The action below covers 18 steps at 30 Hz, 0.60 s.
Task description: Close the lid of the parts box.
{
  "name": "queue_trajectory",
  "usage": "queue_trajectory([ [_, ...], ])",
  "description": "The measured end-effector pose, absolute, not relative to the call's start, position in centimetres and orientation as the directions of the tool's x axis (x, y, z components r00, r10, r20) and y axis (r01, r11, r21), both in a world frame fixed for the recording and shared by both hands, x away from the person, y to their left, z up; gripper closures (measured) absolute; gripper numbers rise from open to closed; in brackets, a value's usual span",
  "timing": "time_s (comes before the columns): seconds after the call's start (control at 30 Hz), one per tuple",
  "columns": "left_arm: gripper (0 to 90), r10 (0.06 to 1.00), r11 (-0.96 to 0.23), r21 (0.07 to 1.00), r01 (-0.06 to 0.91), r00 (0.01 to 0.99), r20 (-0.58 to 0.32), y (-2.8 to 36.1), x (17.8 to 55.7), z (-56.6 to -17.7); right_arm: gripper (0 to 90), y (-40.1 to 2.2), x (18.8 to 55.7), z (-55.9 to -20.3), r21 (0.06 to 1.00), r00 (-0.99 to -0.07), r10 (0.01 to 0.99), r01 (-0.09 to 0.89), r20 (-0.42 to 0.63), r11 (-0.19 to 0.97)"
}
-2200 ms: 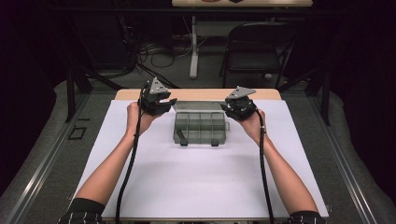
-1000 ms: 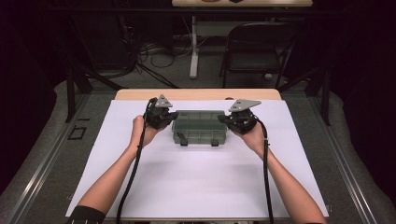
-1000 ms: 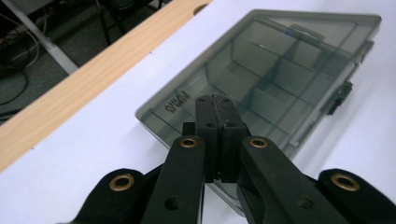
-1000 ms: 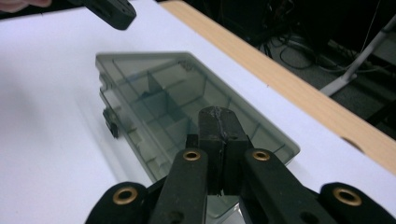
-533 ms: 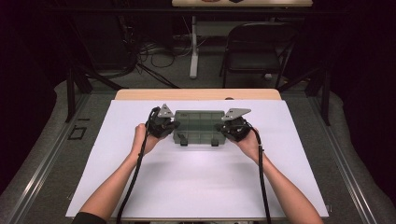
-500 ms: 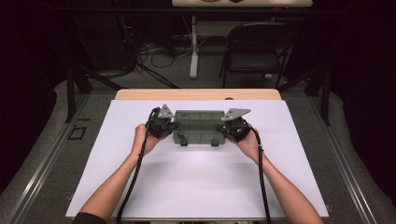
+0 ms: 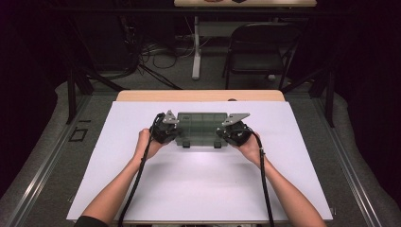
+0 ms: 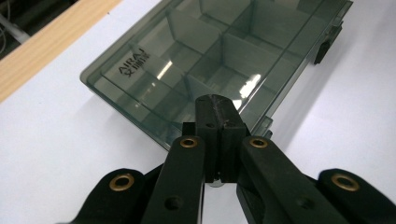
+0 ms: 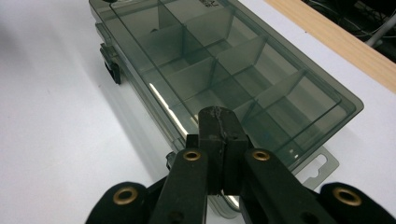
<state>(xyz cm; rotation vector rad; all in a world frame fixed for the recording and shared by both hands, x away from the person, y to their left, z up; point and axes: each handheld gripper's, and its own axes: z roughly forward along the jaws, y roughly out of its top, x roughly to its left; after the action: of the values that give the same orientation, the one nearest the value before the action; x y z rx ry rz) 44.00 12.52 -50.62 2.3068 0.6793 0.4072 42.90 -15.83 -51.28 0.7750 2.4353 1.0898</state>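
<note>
A smoky translucent compartment box (image 7: 201,124) with its lid down lies on the white table cover (image 7: 203,184), toward the far middle. Dividers show through its lid (image 8: 210,51) (image 9: 224,60). Two dark latches (image 7: 186,144) sit on its near side. My left gripper (image 7: 173,133) is at the box's left end, jaws shut with nothing between them; its tips (image 8: 215,105) are over the lid's near corner. My right gripper (image 7: 225,134) mirrors it at the right end, also shut and empty, tips (image 9: 217,116) above the lid edge. Whether either one touches the lid I cannot tell.
The bare wooden table edge (image 7: 198,95) runs behind the white cover. A black chair (image 7: 260,47) and cables stand on the floor beyond the table. A hang tab (image 9: 322,165) sticks out from the box's right end. Open white surface lies in front of the box.
Both hands have come down and slightly inward toward the near corners of the box. The box has not moved and both jaws stay shut.
</note>
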Motion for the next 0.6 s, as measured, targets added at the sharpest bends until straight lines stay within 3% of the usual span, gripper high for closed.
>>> queue_trajectory([
  [0.6, 90.0, 0.567, -0.644, 0.671, 0.367, 0.818, 0.097, 12.43, 44.27, -51.39, 90.0, -15.96, 42.92, -51.75, 0.758, -0.786, 0.611, 0.34, -0.096, 0.556],
])
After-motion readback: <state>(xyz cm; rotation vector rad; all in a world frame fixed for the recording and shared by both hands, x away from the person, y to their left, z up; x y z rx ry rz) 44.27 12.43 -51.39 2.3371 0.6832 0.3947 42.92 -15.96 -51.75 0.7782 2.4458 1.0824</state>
